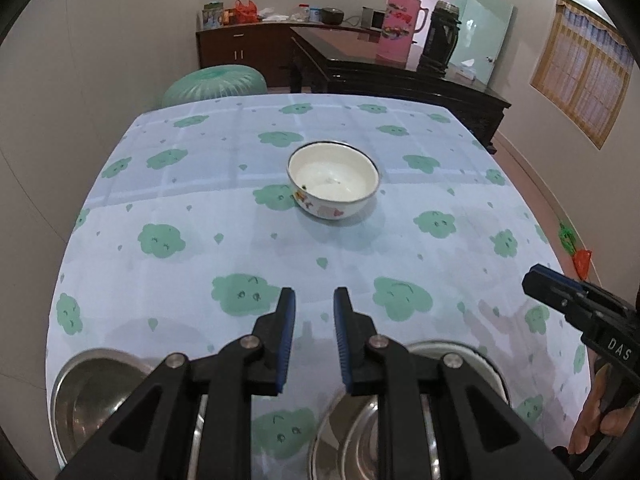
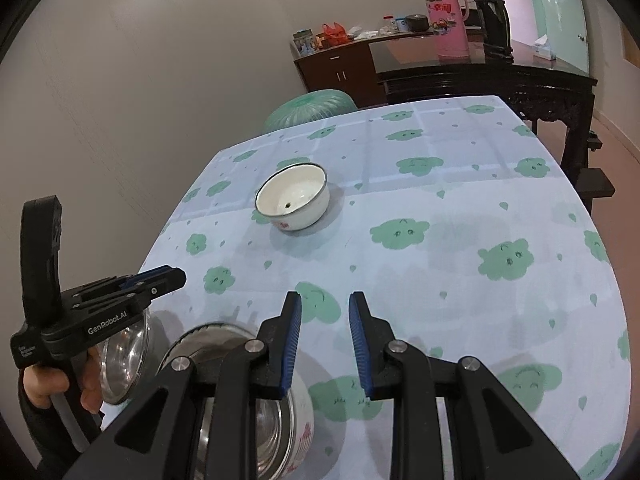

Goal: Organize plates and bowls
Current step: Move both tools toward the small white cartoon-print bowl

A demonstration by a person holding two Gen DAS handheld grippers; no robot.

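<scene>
A white enamel bowl (image 1: 332, 184) with a dark rim and flower print stands alone in the middle of the cloud-print tablecloth (image 1: 200, 216); the right wrist view shows this bowl (image 2: 294, 202) too. My left gripper (image 1: 314, 294) hovers open over the near part of the table, nothing between its fingers. My right gripper (image 2: 326, 298) is open as well, holding nothing. Under the left gripper sit a steel bowl (image 1: 92, 392) and a second steel bowl (image 1: 400, 408). In the right wrist view that second one (image 2: 248, 400) rests inside a white enamel bowl (image 2: 304, 428).
Each gripper shows in the other's view, the right gripper (image 1: 534, 276) and the left gripper (image 2: 176, 276), both held by a hand. Beyond the table stand a green stool (image 1: 216, 82), a dark desk (image 1: 400, 76) with a pink thermos (image 1: 398, 20), and a sideboard (image 1: 240, 46).
</scene>
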